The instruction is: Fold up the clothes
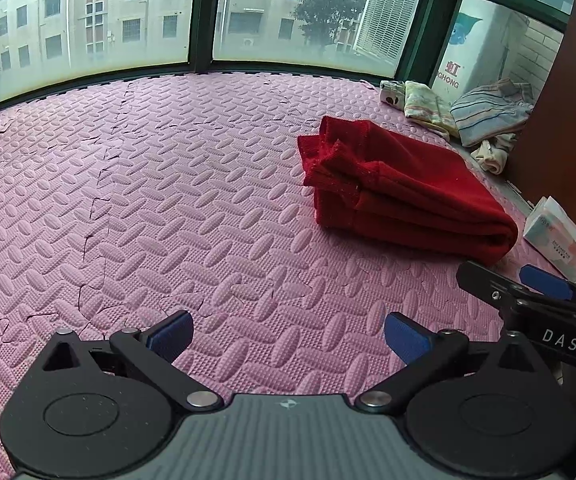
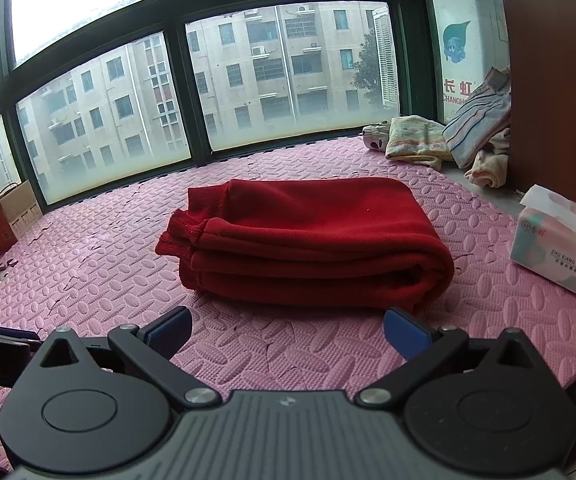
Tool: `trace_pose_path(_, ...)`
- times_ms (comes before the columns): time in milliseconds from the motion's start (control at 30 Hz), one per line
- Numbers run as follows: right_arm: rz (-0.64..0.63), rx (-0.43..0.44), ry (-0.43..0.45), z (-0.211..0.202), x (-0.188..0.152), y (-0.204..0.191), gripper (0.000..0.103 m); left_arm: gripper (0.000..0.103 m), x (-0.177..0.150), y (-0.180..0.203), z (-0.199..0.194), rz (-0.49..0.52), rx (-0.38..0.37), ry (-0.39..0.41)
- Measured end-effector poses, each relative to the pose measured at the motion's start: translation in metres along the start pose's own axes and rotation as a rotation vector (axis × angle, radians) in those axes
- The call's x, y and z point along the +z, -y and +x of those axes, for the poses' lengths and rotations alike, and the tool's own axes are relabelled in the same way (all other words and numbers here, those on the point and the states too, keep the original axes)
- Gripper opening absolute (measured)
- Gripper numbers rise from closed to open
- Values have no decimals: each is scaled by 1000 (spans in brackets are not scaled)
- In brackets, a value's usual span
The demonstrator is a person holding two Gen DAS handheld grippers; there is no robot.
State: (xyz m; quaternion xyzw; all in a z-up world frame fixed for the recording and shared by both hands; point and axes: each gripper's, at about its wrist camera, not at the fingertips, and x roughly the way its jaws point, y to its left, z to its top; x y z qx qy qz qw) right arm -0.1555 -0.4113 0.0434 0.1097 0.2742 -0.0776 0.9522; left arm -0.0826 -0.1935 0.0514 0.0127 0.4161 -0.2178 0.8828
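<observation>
Hovering low over the pink foam mat point(image 2: 328, 360), both grippers empty, fingers spread wide. Left gripper point(image 1: 288, 336) sits off to the side over bare mat; right gripper point(image 2: 285, 330) points at the red garment point(image 2: 308, 240), just short of its near edge. Garment lies mid-mat, stacked in several layers, cuffs sticking out left, so the fold looks essentially done. Unfolded clothes pile point(image 2: 448, 140) sits in the far corner by the window, likely next. Tissue pack point(image 2: 560, 244) is partly cut off at right; pile contents are hard to separate.

Flat grey daylight comes through the far windows point(image 2: 288, 76); my fisheye bends their frames, the sky overexposed, shadows soft, focus sharp.
</observation>
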Motion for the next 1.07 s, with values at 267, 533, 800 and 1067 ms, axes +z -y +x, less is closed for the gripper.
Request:
trace_pose_path(267,4,1,-11,2,0,1,103,103,1,0,3,3,2,-10)
trace_pose_path(533,6,3,-26,8,0,1,103,103,4,0,9,6,5,-23)
trace_pose_path(800,6,1,-45,17,0,2,103,103,8,1,17,11,5,-38)
trace_pose_path(1067,15,-8,-63,26,-1,4,103,103,11,-1,26,14,3,-50)
